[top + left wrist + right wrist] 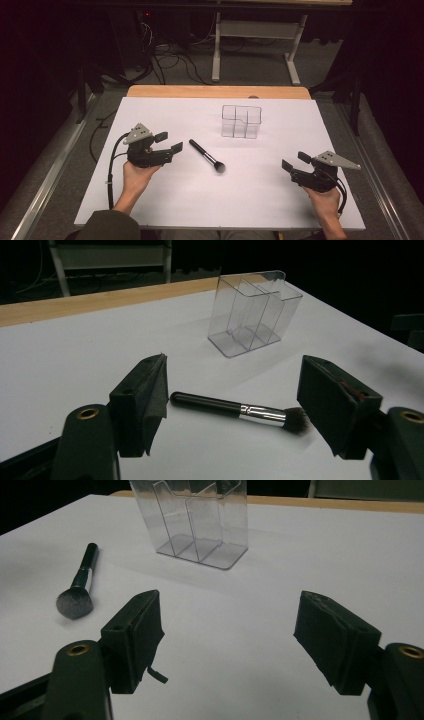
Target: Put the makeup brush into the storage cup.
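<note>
A black makeup brush (206, 155) with a silver ferrule lies flat on the white table (150, 195), bristles toward the person. My left gripper (169, 142) is open just left of the brush handle, nothing between its jaws; in the left gripper view the brush (235, 411) lies just ahead of my left gripper (235, 405). A clear plastic organiser (241, 121) with several compartments stands upright farther back, empty. My right gripper (295, 161) is open near the right front of the table, holding nothing. In the right gripper view the brush (79, 587) lies far left and the organiser (195, 517) stands ahead.
A wooden strip (215, 91) runs along the table's far edge. Beyond it are a floor with cables (170, 60) and a white frame leg (216, 50). Metal rails (55, 165) flank the table.
</note>
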Demonstrator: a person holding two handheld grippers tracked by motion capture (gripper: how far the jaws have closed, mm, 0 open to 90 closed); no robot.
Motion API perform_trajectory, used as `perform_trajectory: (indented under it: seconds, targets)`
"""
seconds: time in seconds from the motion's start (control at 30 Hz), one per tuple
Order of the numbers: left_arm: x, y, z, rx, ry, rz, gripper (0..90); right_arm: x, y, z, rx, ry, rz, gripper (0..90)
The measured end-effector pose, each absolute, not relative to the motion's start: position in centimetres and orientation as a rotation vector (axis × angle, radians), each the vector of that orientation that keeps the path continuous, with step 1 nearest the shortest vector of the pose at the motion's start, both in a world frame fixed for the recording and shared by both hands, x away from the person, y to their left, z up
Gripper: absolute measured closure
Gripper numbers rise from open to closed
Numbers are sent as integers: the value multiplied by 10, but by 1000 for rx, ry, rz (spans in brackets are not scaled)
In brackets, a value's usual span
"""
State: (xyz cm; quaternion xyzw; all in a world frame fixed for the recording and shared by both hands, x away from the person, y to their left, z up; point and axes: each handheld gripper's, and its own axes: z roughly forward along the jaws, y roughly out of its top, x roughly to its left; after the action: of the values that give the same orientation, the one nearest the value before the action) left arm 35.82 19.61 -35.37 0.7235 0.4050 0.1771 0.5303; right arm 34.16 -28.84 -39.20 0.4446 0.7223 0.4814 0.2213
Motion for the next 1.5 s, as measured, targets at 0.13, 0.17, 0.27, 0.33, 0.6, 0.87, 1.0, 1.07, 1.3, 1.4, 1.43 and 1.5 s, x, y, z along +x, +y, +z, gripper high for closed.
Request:
perform_trajectory:
  seconds: [0.13, 0.17, 0.27, 0.33, 0.6, 0.87, 1.0, 1.07, 1.3, 1.4, 1.43, 1.5]
  targets:
    - [361, 191, -353, 1731, 962, 411, 286, 341, -287, -392, 1220, 2001, 1327, 287]
    - [362, 190, -353, 1735, 958, 412, 286, 341, -287, -392, 1220, 2002, 1327, 287]
    - [364, 187, -351, 1729, 951, 410, 286, 342, -288, -392, 1221, 2001, 1329, 288]
    - [366, 185, -351, 1722, 950, 403, 284, 342, -288, -392, 1228, 2003, 1328, 287]
    - [373, 177, -349, 1724, 931, 401, 281, 341, -287, -392, 1214, 2005, 1325, 288]
    - [379, 165, -345, 1712, 910, 400, 290, 342, -287, -392, 1216, 2006, 1328, 288]
    - [383, 159, -343, 1705, 903, 392, 289, 342, -287, -392, 1219, 2007, 1331, 287]
    - [385, 156, -342, 1702, 904, 382, 286, 342, -289, -392, 1224, 2002, 1334, 286]
    - [392, 141, -341, 1722, 876, 377, 281, 341, -287, -391, 1212, 2000, 1351, 283]
    - [396, 135, -341, 1733, 861, 373, 284, 342, -288, -392, 1211, 2000, 1347, 283]
    - [396, 135, -341, 1733, 861, 373, 284, 342, -288, -392, 1211, 2000, 1347, 283]
    - [397, 133, -341, 1734, 861, 367, 284, 342, -289, -391, 1212, 1997, 1348, 283]
